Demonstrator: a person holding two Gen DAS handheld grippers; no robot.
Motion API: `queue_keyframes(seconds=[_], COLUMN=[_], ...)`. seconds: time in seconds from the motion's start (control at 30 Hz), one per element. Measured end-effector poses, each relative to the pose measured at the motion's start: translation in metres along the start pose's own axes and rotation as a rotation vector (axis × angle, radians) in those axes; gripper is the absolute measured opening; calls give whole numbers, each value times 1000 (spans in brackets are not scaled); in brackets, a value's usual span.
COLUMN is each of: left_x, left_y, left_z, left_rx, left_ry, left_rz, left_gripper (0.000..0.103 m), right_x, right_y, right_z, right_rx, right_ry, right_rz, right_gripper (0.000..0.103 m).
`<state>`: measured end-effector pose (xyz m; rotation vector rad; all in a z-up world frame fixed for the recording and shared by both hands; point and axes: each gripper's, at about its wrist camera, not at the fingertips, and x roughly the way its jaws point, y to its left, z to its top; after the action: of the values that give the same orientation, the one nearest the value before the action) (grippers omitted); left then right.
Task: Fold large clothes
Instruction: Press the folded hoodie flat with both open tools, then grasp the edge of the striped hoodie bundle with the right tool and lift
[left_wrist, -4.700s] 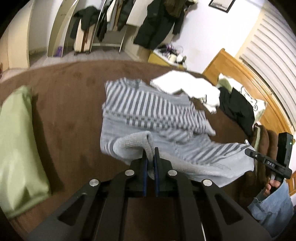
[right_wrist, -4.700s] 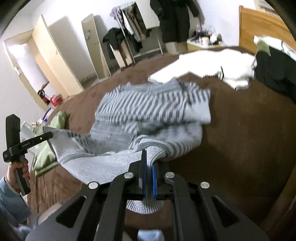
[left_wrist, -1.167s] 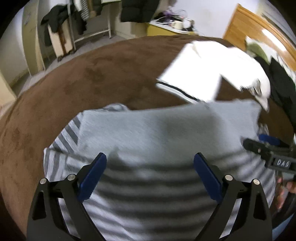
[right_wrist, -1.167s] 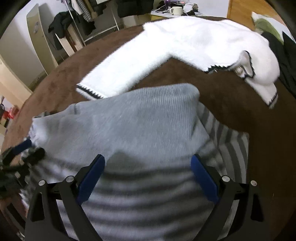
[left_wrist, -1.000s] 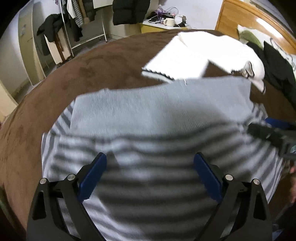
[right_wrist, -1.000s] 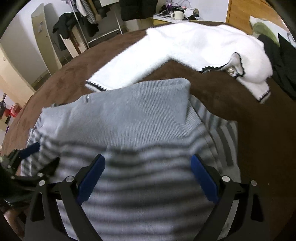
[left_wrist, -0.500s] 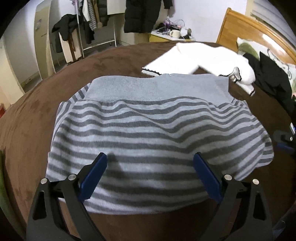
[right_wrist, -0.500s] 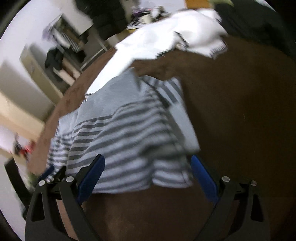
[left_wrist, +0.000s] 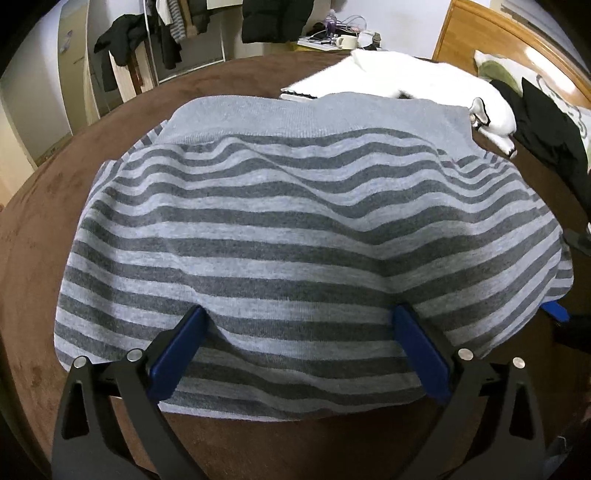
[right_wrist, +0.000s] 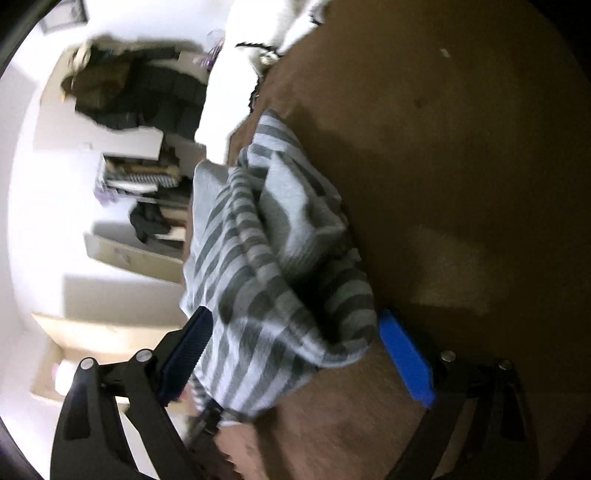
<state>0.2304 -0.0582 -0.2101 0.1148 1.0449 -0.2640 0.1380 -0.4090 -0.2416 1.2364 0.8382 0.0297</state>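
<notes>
A grey striped sweater (left_wrist: 295, 229) lies folded on the brown bedspread (left_wrist: 44, 206), its plain grey hem band toward the far side. My left gripper (left_wrist: 299, 350) is open, its blue-padded jaws spread wide at the sweater's near edge, holding nothing. In the right wrist view the camera is rolled sideways and the sweater (right_wrist: 266, 280) shows from its right end, with the folded layers visible. My right gripper (right_wrist: 295, 354) is open, its jaws either side of that end, not closed on it. The right gripper's tip also shows in the left wrist view (left_wrist: 554, 314).
A white fluffy sweater (left_wrist: 399, 74) lies just beyond the striped one, touching its far edge. Black clothing (left_wrist: 546, 125) lies at the right by the wooden headboard (left_wrist: 491, 33). A clothes rack (left_wrist: 166, 44) and a desk stand beyond the bed.
Both grippers let go of the sweater after laying it over in a fold and opened wide. The left has drawn back slightly. The right has rolled sideways and swung to the sweater's right end.
</notes>
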Motion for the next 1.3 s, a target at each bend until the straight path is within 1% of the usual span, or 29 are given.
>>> queue_keyframes(seconds=[0.07,0.2,0.23,0.27,0.33,0.43,0.5,0.67,0.73,0.8,0.83,0.93,1.0,1.1,1.3], left_x=[0,1,1,1,1,1,1,2,2,1,1,0,-1,-2,-5], left_y=[1,1,1,1,1,2,2,1,2,1,1,2,4,7,15], left_z=[0,2,2,2,2,1,0,0,1,0,0,0,-1,-2,-5], left_rx=[2,10,11,11,13,9,8,7,8,11,12,12,8,5,-23], left_ry=[2,7,7,6,7,4,0,0,2,2,2,2,-2,-4,-10], left_rz=[-4,-9,-9,-9,-6,-5,0,2,0,1,1,2,0,-6,-17], left_gripper=[98,98,98,98,98,98,98,98,98,98,98,98,98,98,97], right_x=[1,19,23,29,36,44,44,38,31,21,15,3,-3,-5,-3], right_y=[3,11,12,14,13,5,4,6,16,29,36,71,90,118,167], right_z=[4,12,13,14,16,15,14,11,10,9,8,1,-5,-15,-37], right_rx=[-1,6,6,6,21,72,69,47,11,-29,-52,-175,-236,-330,-464], right_ry=[-13,12,16,23,30,29,18,-7,-17,-25,-25,-18,-12,-6,3], right_rz=[14,44,45,45,56,110,116,122,125,147,158,146,142,118,81], right_gripper=[89,79,73,69,48,35,31,26,24,22,22,22,22,22,22])
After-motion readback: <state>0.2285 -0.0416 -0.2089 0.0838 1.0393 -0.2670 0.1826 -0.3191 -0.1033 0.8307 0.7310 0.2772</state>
